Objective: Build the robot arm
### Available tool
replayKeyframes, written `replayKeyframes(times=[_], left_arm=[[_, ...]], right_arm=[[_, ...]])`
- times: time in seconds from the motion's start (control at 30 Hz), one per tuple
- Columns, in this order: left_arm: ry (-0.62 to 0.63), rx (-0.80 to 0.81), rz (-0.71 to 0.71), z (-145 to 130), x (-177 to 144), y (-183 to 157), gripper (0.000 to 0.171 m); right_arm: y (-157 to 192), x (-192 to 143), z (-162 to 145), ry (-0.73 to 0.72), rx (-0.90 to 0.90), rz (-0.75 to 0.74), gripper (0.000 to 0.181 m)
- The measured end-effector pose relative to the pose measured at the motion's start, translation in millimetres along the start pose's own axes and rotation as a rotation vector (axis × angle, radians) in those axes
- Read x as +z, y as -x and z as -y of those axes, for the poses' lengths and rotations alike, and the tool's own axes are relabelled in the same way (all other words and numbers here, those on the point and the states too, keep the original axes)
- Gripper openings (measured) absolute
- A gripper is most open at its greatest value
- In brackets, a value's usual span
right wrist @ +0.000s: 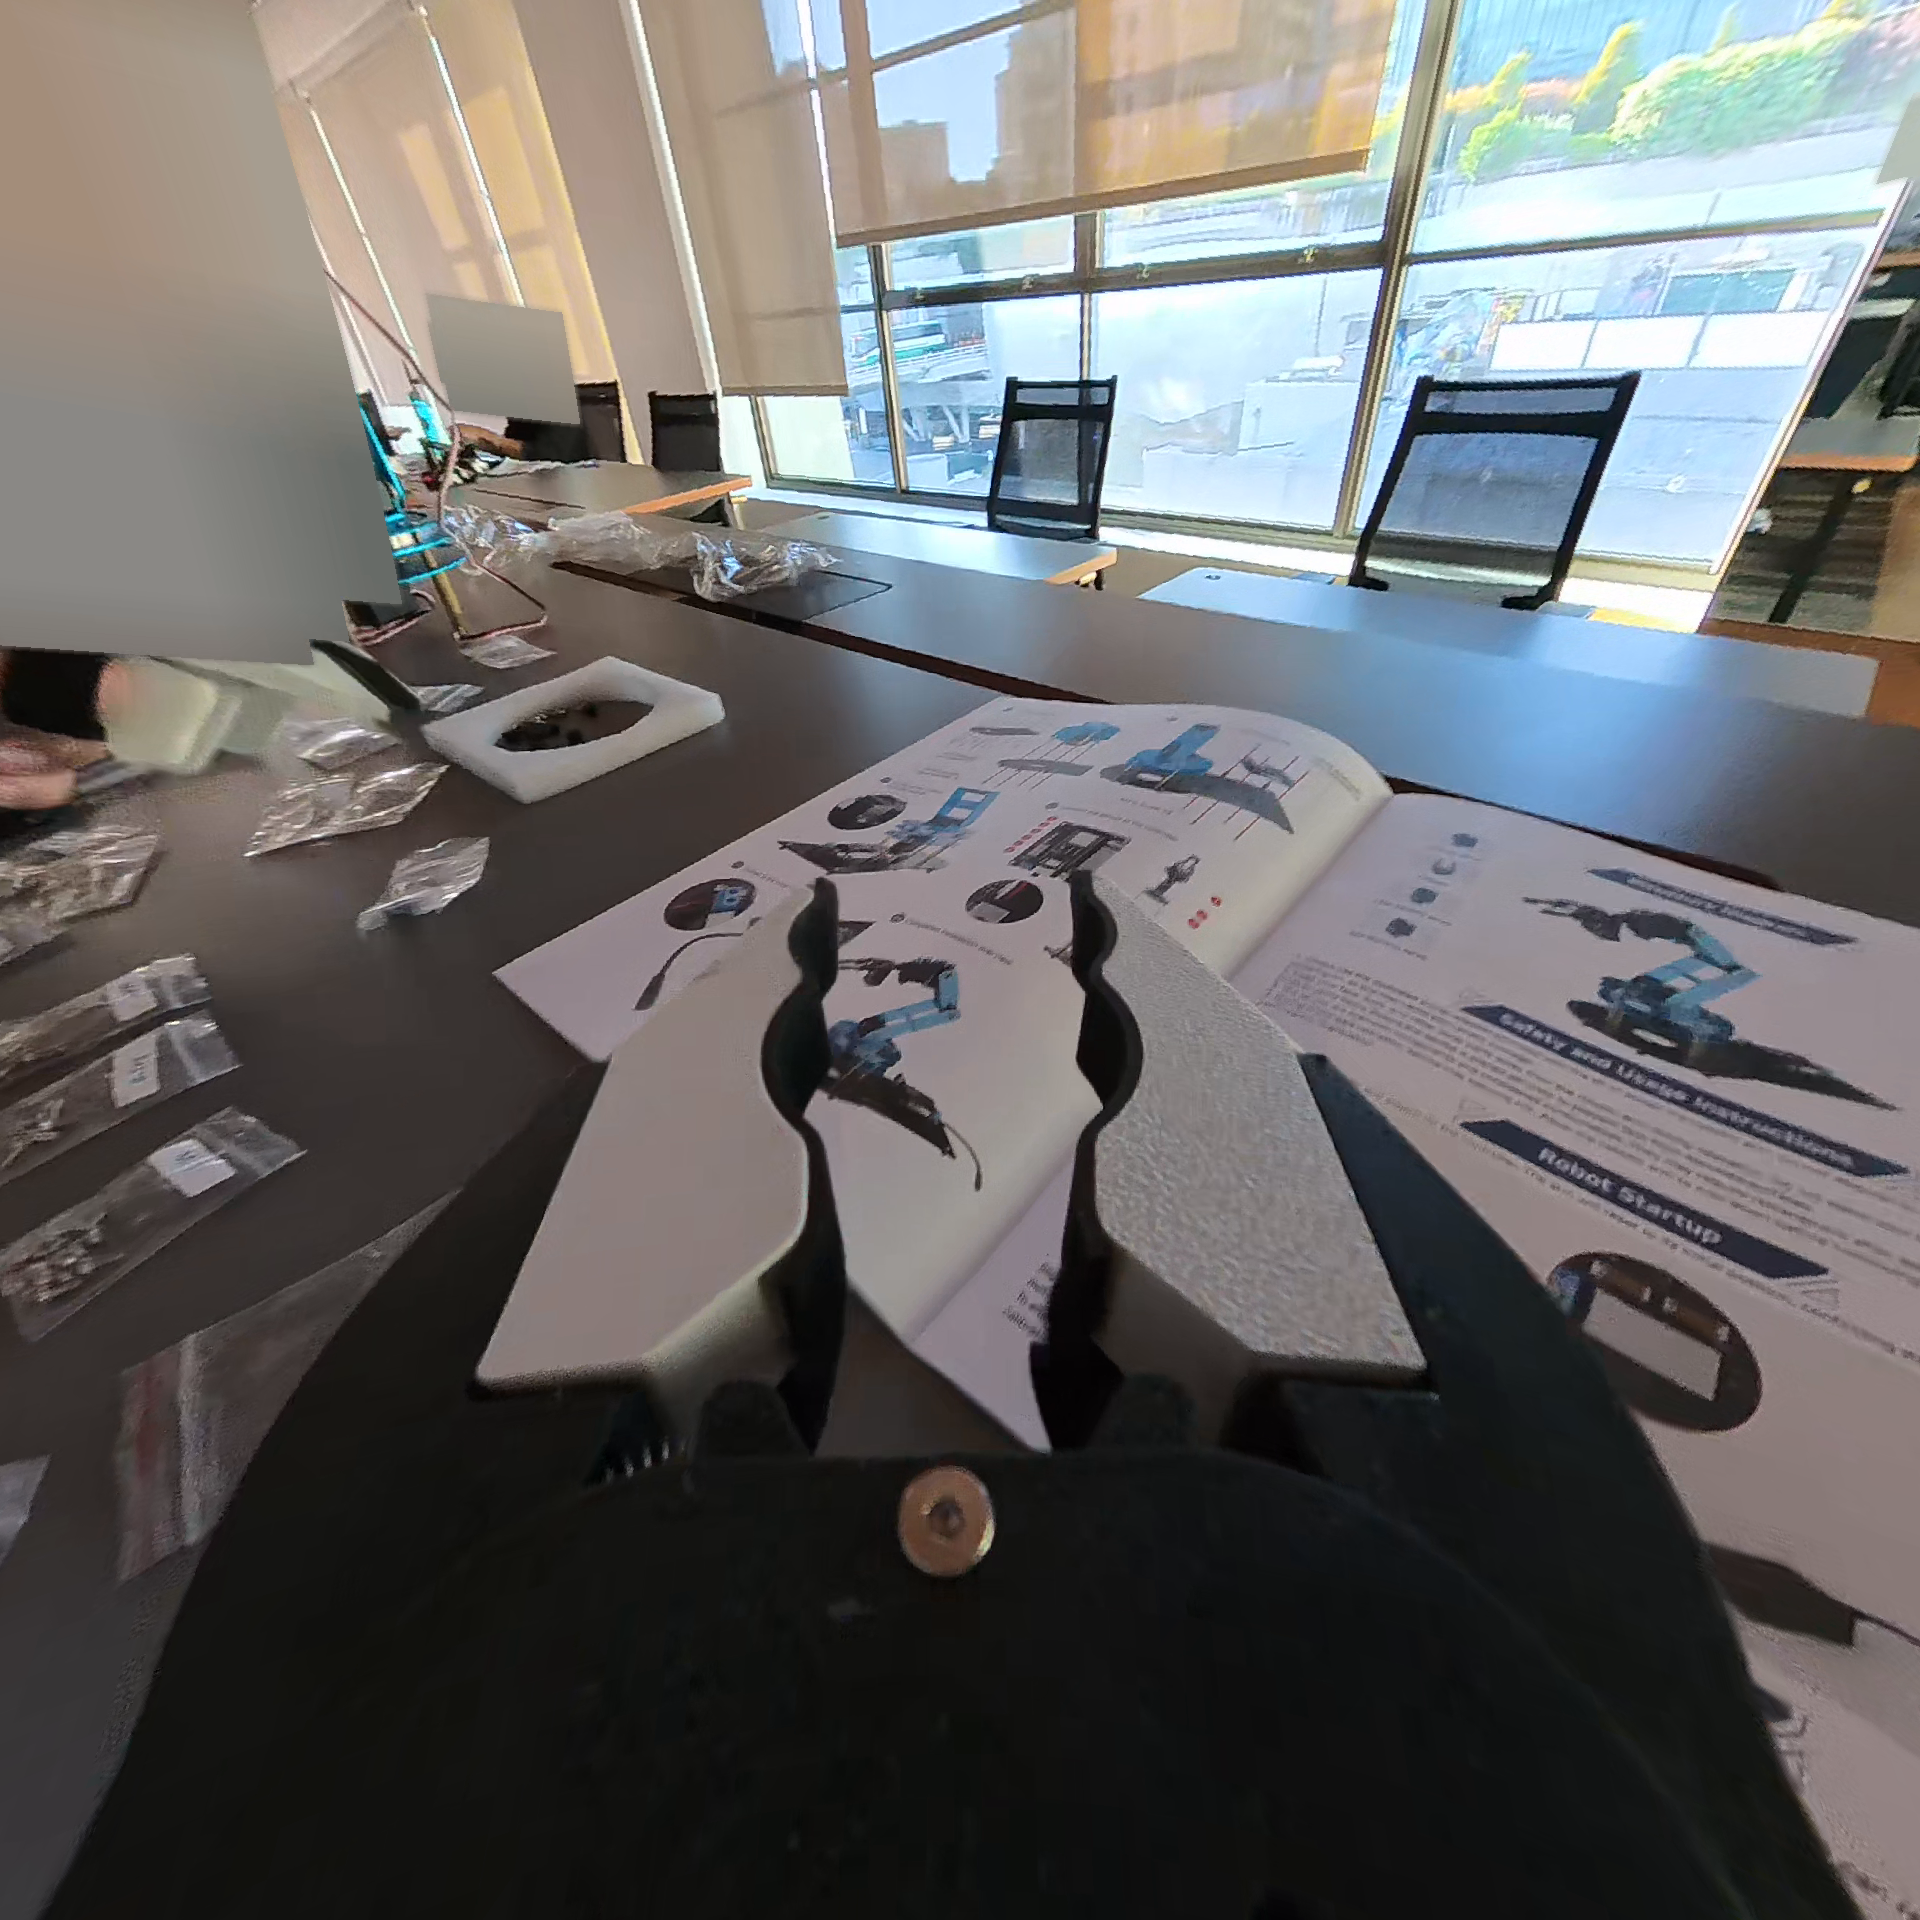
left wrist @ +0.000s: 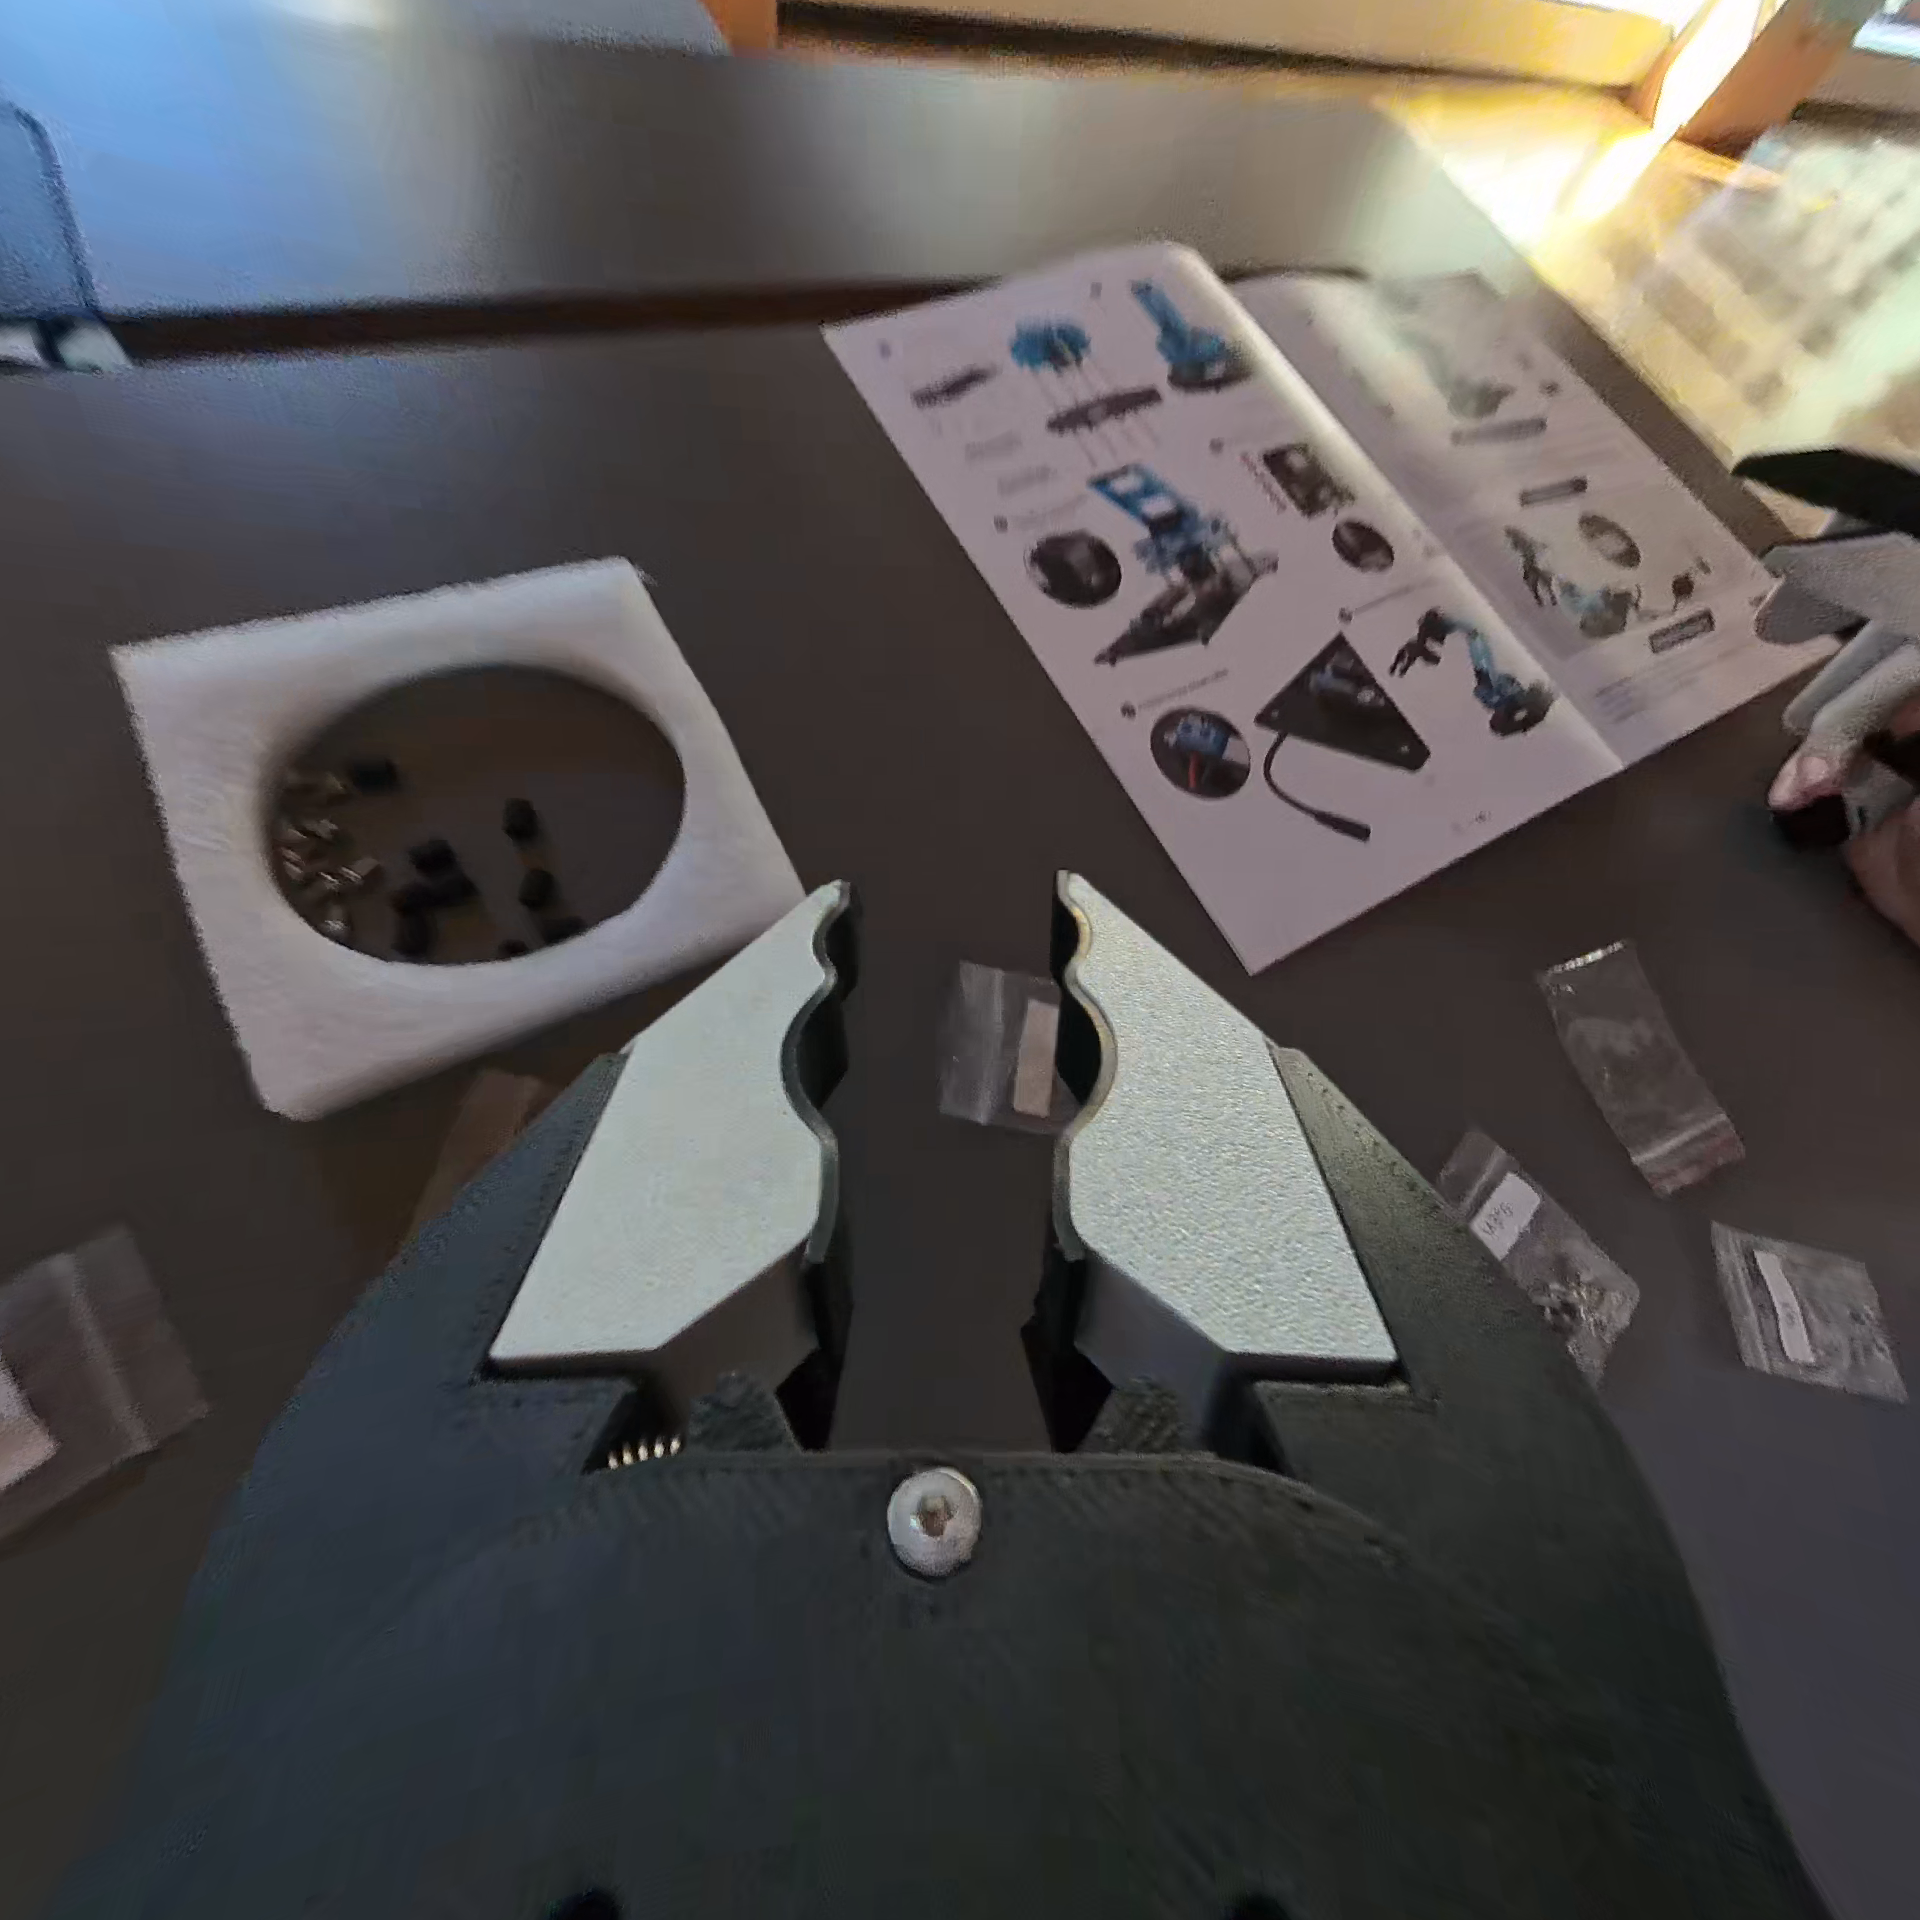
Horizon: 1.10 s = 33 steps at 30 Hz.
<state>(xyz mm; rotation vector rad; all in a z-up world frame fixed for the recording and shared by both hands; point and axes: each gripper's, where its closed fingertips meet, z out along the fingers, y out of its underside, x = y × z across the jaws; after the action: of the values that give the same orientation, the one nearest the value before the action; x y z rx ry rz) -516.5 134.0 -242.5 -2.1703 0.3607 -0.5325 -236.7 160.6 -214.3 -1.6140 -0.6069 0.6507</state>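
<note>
Close in:
Left gripper [left wrist: 951,909]: jaws apart, empty, above the counter [left wrist: 623,436].
Small clear bag [left wrist: 997,1039]: just ahead between the fingers; light, limp, slippery; best pinched at an edge.
Foam tray [left wrist: 312,997]: ahead-left, soft; small parts blurred.
Right gripper [right wrist: 951,899]: jaws apart, empty, over the open booklet [right wrist: 1558,1039], thin paper.
Hidden: bag contents unclear.

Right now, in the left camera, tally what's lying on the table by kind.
Foam block: 1
Open booklet: 1
Small clear bags: 5
Total: 7, leaving out the loose bits inside the foam and a blurred tan shape I cannot identify.
</note>
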Motion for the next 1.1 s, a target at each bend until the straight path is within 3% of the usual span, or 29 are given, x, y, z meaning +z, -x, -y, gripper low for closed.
replayKeyframes(times=[0.13, 0.27, 0.57, 0.73, 0.8, 0.93, 1.1], left_arm=[[-0.154, 0.064, 0.127, 35, -19, 27, 0.035], [-0.267, 0.085, 0.395, 51, -40, 77, 0.034], [-0.492, -0.088, 0.385, 65, -95, 83, 0.019], [-0.414, -0.266, 0.150, 14, -71, 27, 0.021], [-0.388, -0.289, 0.124, -10, -73, 9, 0.021], [-0.360, -0.284, 0.164, -44, -98, -4, 0.023], [-0.360, -0.241, 0.348, -64, -158, 24, 0.026]], right_arm=[[-2, 8, 4, -0.001, -0.077, -0.044, 0.024], [-6, 4, 10, -0.040, -0.197, -0.101, 0.004], [-7, 2, 14, -0.086, -0.147, -0.061, 0.003], [-3, 3, 14, -0.083, -0.175, -0.060, 0.006], [-1, 3, 14, -0.085, -0.183, -0.056, 0.007], [0, 1, 14, -0.091, -0.184, -0.056, 0.008], [2, 3, 12, -0.078, -0.187, -0.053, 0.011]])
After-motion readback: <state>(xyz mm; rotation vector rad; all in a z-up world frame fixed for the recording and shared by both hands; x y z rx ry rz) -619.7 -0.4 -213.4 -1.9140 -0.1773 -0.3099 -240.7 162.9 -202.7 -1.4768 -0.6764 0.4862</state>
